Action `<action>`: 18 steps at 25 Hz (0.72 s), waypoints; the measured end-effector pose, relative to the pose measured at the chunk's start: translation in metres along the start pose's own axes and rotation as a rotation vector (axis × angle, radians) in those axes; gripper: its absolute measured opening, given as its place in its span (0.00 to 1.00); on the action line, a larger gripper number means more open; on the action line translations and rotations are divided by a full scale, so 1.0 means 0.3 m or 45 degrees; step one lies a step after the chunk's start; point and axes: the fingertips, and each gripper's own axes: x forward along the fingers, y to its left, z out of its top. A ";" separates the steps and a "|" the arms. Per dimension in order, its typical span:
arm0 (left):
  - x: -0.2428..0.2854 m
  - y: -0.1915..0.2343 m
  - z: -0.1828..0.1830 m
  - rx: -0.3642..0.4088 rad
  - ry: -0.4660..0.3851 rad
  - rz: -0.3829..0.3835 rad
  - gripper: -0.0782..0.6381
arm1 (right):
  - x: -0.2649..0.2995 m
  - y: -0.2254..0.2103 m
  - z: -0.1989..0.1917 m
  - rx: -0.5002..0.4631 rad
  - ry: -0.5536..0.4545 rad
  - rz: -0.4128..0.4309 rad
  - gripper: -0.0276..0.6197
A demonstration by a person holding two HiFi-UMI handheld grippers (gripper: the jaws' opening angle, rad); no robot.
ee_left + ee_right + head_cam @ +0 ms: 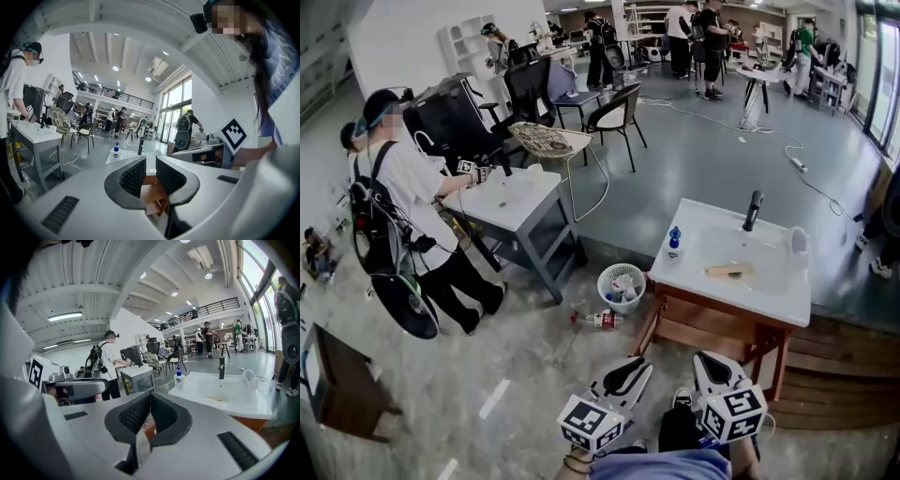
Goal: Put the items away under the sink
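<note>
While nothing is yet being carried, the left gripper is being held with its jaws slightly parted, a narrow gap showing between the pads and nothing in it. The right gripper is being held with its pads pressed together, also empty. Both are being pointed toward the sink cabinet from low in the head view.

A plastic bottle is being noted on the floor, lying on its side just beside the white waste basket and at the 9 o'clock side of the cabinet. From the left gripper it is lying at about 11 o'clock, near; from the right gripper it is lying at about 10 o'clock, farther off. The left gripper is being judged the nearer. Its long axis is running roughly 9 to 3 o'clock, across the line of approach, so a grip over the body is being judged likely to suit.

The bottle is being seen as pale with a red-and-white label; its contents are too small to tell. A blue-capped soap bottle is standing upright on the left corner of the white sink, well apart from both grippers.
</note>
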 end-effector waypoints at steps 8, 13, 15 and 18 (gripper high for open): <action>0.303 0.133 0.018 -0.165 -0.031 0.062 0.27 | 0.177 -0.244 0.059 -0.018 0.075 0.069 0.07; 0.482 0.195 -0.023 -0.109 0.094 0.096 0.34 | 0.291 -0.393 0.090 -0.007 0.101 0.114 0.07; 0.538 0.228 -0.047 -0.105 0.129 0.124 0.36 | 0.332 -0.441 0.096 -0.010 0.110 0.140 0.07; 0.618 0.282 -0.103 -0.136 0.186 0.140 0.44 | 0.388 -0.504 0.105 -0.004 0.123 0.174 0.07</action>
